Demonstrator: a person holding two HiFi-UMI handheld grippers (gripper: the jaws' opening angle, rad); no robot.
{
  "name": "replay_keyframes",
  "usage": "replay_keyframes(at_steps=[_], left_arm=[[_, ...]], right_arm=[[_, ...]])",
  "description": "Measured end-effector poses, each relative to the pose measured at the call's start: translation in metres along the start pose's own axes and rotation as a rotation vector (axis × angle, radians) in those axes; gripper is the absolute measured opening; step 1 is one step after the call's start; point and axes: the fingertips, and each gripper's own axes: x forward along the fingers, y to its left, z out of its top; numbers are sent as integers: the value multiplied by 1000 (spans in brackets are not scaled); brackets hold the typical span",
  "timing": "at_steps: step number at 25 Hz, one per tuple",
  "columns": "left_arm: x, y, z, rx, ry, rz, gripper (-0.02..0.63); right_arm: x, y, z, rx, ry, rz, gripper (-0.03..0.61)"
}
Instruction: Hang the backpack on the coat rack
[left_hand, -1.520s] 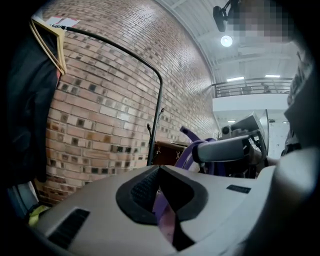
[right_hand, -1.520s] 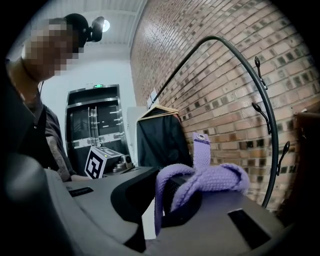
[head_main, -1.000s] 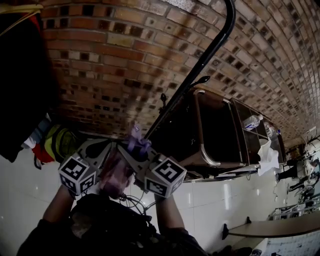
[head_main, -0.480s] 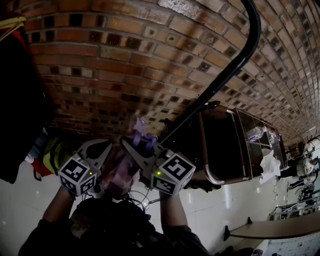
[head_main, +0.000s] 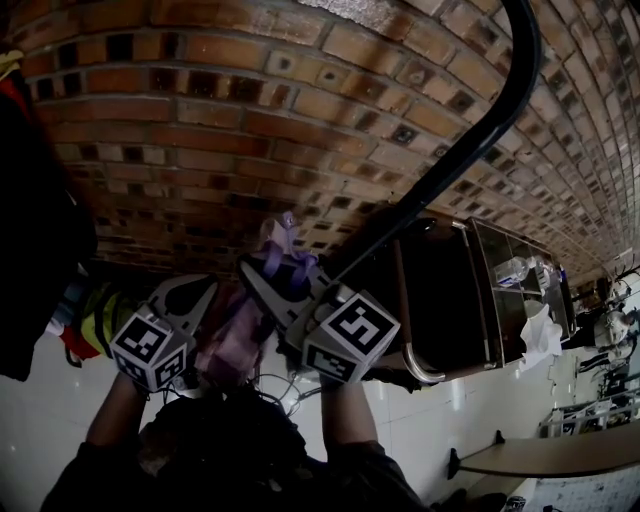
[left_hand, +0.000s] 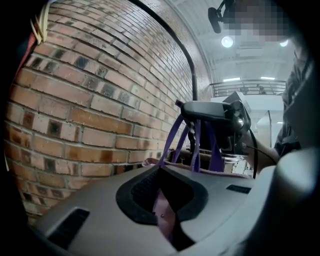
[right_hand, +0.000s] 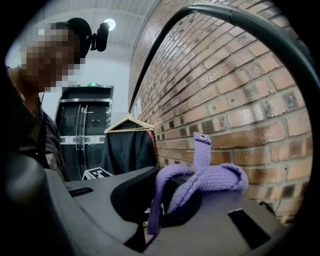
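Right gripper (right_hand: 159, 202) is clamped tight on the purple knitted strap (right_hand: 215, 177); left gripper (left_hand: 162, 202) is pinched shut on a fold of the backpack (head_main: 235, 335), thin mauve fabric, slung between the two close to the rough brick wall (head_main: 250, 100). Looks like the carry/approach step, bag not on the rack yet. Next move: lift the strap over the coat rack (head_main: 480, 140), a smooth black curved tube; the soft knit may sag closed

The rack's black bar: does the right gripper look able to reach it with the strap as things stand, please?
Probably yes: the right gripper, shut on the strap, sits close by the bar, and nothing shows between them. The left gripper holds the backpack too.
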Motion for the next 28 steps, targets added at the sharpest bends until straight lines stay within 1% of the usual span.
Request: replay_keyframes(at_steps=[4,8,13,17,23,28], left_arm=[[10,4,4,-13,-4,24,14],[21,7,6,-15,-7,46,14],[38,-4,1,-23,4,30,14],[47,-16,-6,-29,22,10,14],[55,-26,-9,-29,31,-4,14],[54,-26,-12,-22,50,1,14]], right_arm=[[1,-14,9,-17,8,0,2],[-16,-35,20,5,-35,-44,2],[-40,-47,20,33,-76,-102,2],[-54,-46,14,18,-94,-123,2],[-66,-52,-9,123,-106,-148,2],[-74,-58,-11,128,-146,-167,2]])
